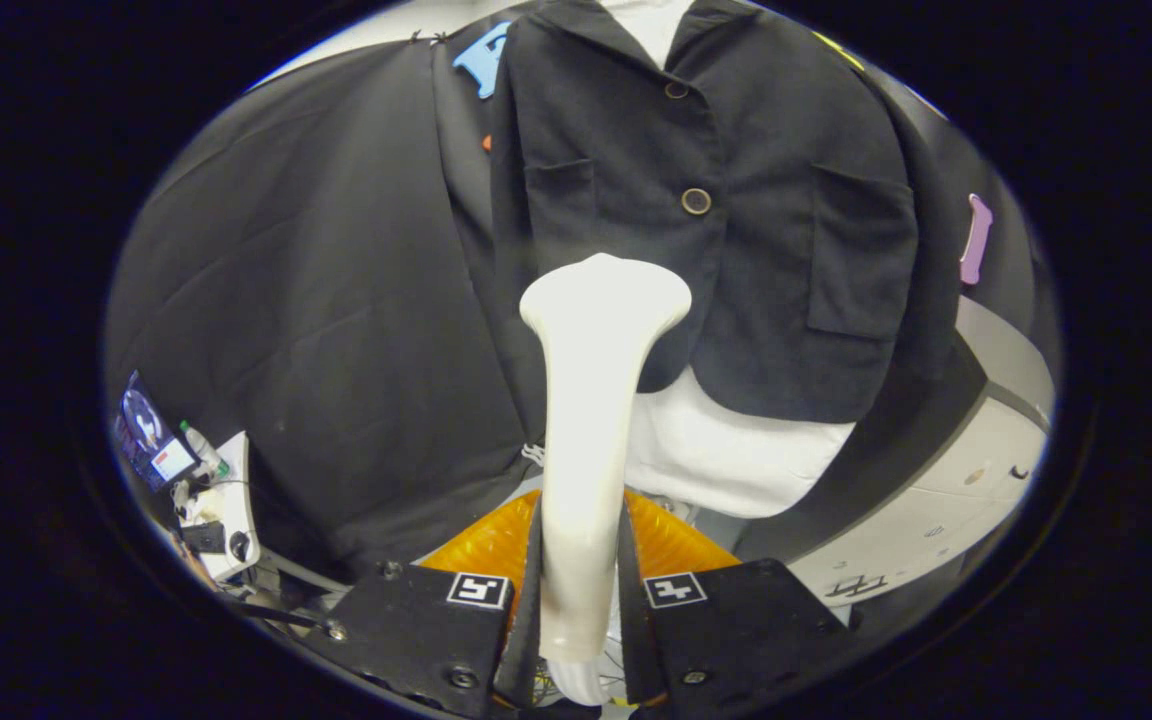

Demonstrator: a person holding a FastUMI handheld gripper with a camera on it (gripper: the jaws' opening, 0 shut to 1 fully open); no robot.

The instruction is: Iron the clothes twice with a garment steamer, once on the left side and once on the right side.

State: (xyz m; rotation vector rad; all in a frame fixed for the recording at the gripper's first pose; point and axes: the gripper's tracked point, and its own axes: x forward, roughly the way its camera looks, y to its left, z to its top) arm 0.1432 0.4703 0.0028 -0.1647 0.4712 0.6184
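A white garment steamer (588, 420) stands upright between my fingers, and my gripper (581, 590) is shut on its handle. Its wide head is level with the lower left part of a black buttoned jacket (736, 200), close to the hem by the front opening. The jacket hangs on a white mannequin torso (726, 455) whose bottom shows below the hem. Two buttons run down the jacket's middle, with a pocket on each side. I cannot tell whether the steamer head touches the cloth.
An orange ribbed object (481, 545) lies just beyond my fingers under the mannequin. A white stand with a small screen and a bottle (201, 450) sits off to the left. A white cabinet (946, 500) stands to the right. Black booth cloth hangs behind.
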